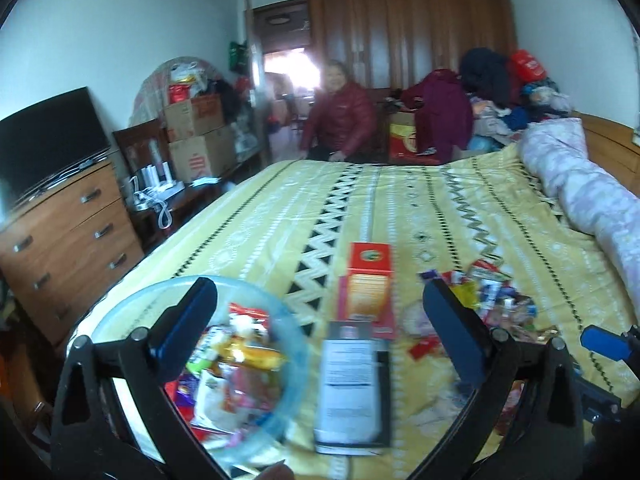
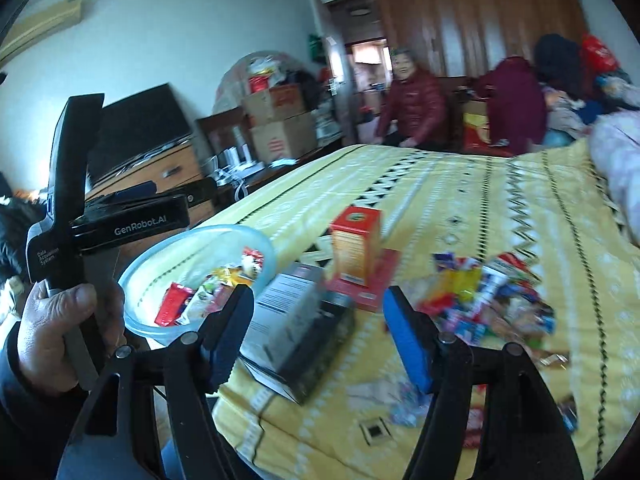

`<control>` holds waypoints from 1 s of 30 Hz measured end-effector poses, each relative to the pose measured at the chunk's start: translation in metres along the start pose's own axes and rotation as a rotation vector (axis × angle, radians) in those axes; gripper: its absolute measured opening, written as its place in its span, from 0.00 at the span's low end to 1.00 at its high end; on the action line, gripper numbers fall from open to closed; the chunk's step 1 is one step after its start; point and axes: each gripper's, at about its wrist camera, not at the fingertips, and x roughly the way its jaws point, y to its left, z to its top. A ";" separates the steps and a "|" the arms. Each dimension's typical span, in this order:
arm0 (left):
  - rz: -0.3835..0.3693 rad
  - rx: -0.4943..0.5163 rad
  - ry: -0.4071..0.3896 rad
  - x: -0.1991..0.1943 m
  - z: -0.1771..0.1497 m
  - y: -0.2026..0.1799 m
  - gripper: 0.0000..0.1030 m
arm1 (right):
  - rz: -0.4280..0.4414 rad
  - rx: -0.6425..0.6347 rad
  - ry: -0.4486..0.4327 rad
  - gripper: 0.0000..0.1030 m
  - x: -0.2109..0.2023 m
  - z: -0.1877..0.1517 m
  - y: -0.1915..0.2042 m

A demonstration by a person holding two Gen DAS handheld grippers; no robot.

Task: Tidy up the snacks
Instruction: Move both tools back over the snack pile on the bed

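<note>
Both jaws open; one bowl (image 1: 298, 344).

Translucent plastic bowl (image 2: 256, 240); glossy foil snack wrappers (image 2: 492, 296); printed cloth bedspread (image 1: 440, 208); wooden dresser (image 1: 68, 236).

Bowl (image 1: 296, 344) of snacks (image 1: 236, 364) left, boxes (image 1: 368, 284) between, loose wrappers (image 1: 492, 300) right, all on bed (image 1: 400, 208)

Home bedroom: bed (image 1: 400, 208) w/ yellow spread, wardrobe (image 1: 408, 20), dresser (image 1: 68, 240), TV (image 1: 48, 136).
</note>
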 end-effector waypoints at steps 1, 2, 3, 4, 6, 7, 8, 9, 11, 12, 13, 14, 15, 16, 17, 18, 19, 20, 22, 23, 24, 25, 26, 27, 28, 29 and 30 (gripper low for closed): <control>-0.007 0.004 -0.007 -0.006 0.001 -0.006 1.00 | -0.011 0.008 -0.011 0.68 -0.011 -0.002 -0.004; -0.010 0.007 -0.011 -0.010 0.000 -0.011 1.00 | -0.020 0.014 -0.023 0.68 -0.023 -0.004 -0.009; -0.014 0.008 -0.011 -0.016 0.000 -0.018 1.00 | -0.027 0.017 -0.034 0.68 -0.035 -0.006 -0.013; -0.020 0.009 -0.009 -0.021 -0.001 -0.022 1.00 | -0.031 0.017 -0.042 0.70 -0.042 -0.007 -0.014; -0.030 0.009 -0.007 -0.031 -0.004 -0.030 1.00 | -0.047 0.019 -0.067 0.79 -0.062 -0.012 -0.019; -0.032 0.011 -0.009 -0.035 -0.005 -0.031 1.00 | -0.055 0.020 -0.081 0.81 -0.072 -0.016 -0.021; -0.036 0.015 -0.012 -0.039 -0.006 -0.033 1.00 | -0.060 0.021 -0.096 0.82 -0.081 -0.019 -0.023; -0.038 0.017 -0.013 -0.041 -0.008 -0.036 1.00 | -0.062 0.023 -0.104 0.82 -0.087 -0.021 -0.023; -0.033 0.022 -0.018 -0.046 -0.009 -0.040 1.00 | -0.064 0.034 -0.123 0.82 -0.100 -0.025 -0.026; -0.036 0.024 -0.022 -0.048 -0.008 -0.041 1.00 | -0.065 0.037 -0.129 0.82 -0.104 -0.026 -0.026; -0.039 0.024 -0.024 -0.050 -0.008 -0.042 1.00 | -0.066 0.040 -0.136 0.82 -0.108 -0.027 -0.026; -0.043 0.024 -0.025 -0.052 -0.008 -0.045 1.00 | -0.071 0.041 -0.143 0.82 -0.113 -0.029 -0.026; -0.046 0.023 -0.026 -0.053 -0.008 -0.048 1.00 | -0.073 0.040 -0.146 0.82 -0.115 -0.030 -0.024; -0.049 0.021 -0.028 -0.055 -0.008 -0.050 1.00 | -0.075 0.039 -0.151 0.82 -0.120 -0.031 -0.024; -0.051 0.021 -0.031 -0.057 -0.010 -0.053 1.00 | -0.077 0.034 -0.156 0.83 -0.125 -0.032 -0.023; -0.054 0.024 -0.034 -0.059 -0.010 -0.055 1.00 | -0.083 0.030 -0.160 0.84 -0.129 -0.033 -0.022; -0.057 0.026 -0.035 -0.059 -0.011 -0.058 1.00 | -0.090 0.027 -0.162 0.84 -0.132 -0.033 -0.021; -0.062 0.024 -0.033 -0.060 -0.012 -0.060 1.00 | -0.097 0.026 -0.164 0.84 -0.136 -0.032 -0.021; -0.091 0.026 -0.010 -0.056 -0.017 -0.068 1.00 | -0.117 0.023 -0.169 0.85 -0.142 -0.031 -0.023; -0.113 0.032 0.003 -0.052 -0.018 -0.072 1.00 | -0.129 0.023 -0.173 0.86 -0.144 -0.032 -0.024; -0.150 0.033 0.021 -0.047 -0.021 -0.076 1.00 | -0.136 0.025 -0.175 0.86 -0.145 -0.032 -0.026; -0.176 0.032 0.037 -0.042 -0.024 -0.079 1.00 | -0.143 0.029 -0.176 0.87 -0.146 -0.032 -0.029; -0.197 0.033 0.051 -0.038 -0.027 -0.082 1.00 | -0.157 0.036 -0.174 0.90 -0.147 -0.033 -0.034; -0.216 0.037 0.068 -0.032 -0.031 -0.087 1.00 | -0.168 0.039 -0.171 0.92 -0.146 -0.034 -0.038; -0.219 0.042 0.075 -0.028 -0.035 -0.090 1.00 | -0.182 0.048 -0.154 0.99 -0.142 -0.037 -0.046; -0.225 0.044 0.084 -0.024 -0.038 -0.093 1.00 | -0.193 0.056 -0.136 1.00 -0.138 -0.041 -0.054; -0.237 0.042 0.096 -0.019 -0.041 -0.094 1.00 | -0.208 0.063 -0.123 1.00 -0.134 -0.044 -0.062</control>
